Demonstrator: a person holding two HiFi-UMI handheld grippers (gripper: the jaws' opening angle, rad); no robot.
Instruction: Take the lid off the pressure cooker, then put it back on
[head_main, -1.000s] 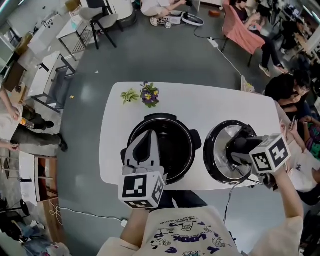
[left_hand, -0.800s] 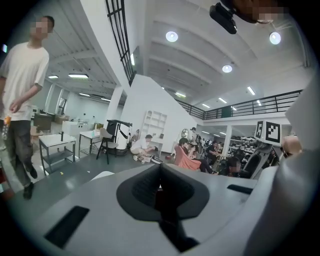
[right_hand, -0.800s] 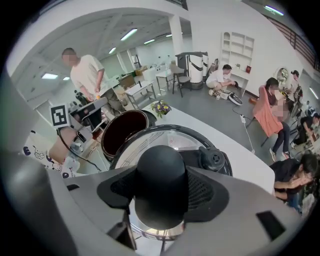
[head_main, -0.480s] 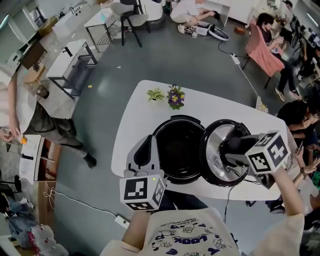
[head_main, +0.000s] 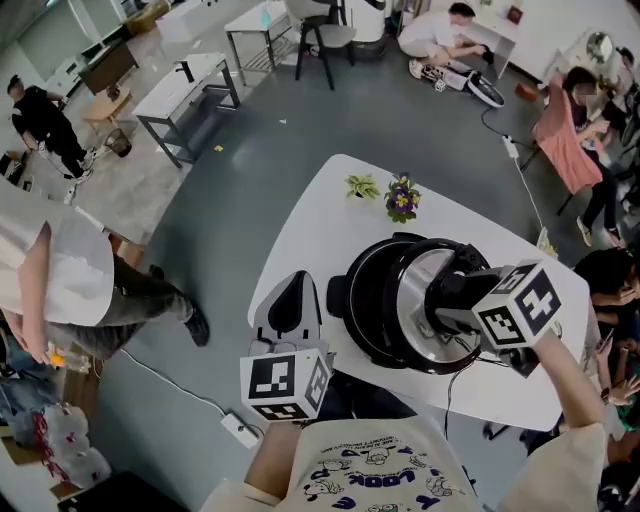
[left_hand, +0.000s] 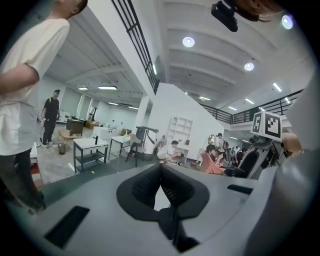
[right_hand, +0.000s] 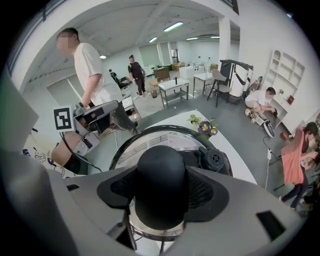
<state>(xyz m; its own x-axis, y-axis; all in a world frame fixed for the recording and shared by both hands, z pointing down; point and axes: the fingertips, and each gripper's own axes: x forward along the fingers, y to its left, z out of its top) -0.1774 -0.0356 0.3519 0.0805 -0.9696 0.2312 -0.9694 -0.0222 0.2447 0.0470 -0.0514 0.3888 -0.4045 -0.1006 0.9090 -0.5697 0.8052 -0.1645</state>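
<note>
The right tongs (head_main: 445, 300) clamp the black round knob (right_hand: 161, 172) of the black-rimmed steel lid (head_main: 405, 300). The lid is tilted over the right side of the black pressure cooker pot (head_main: 352, 300) on the white table (head_main: 320, 210), and the pot's mouth lies to their left. The left tongs (head_main: 288, 308) are closed and empty.

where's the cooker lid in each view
Head view: lid right of centre, overlapping the cooker, in the right gripper.
Left gripper view: not made out.
Right gripper view: centre, knob between the fingers.
Shared landmark: purple flowers, in head and right gripper views.
</note>
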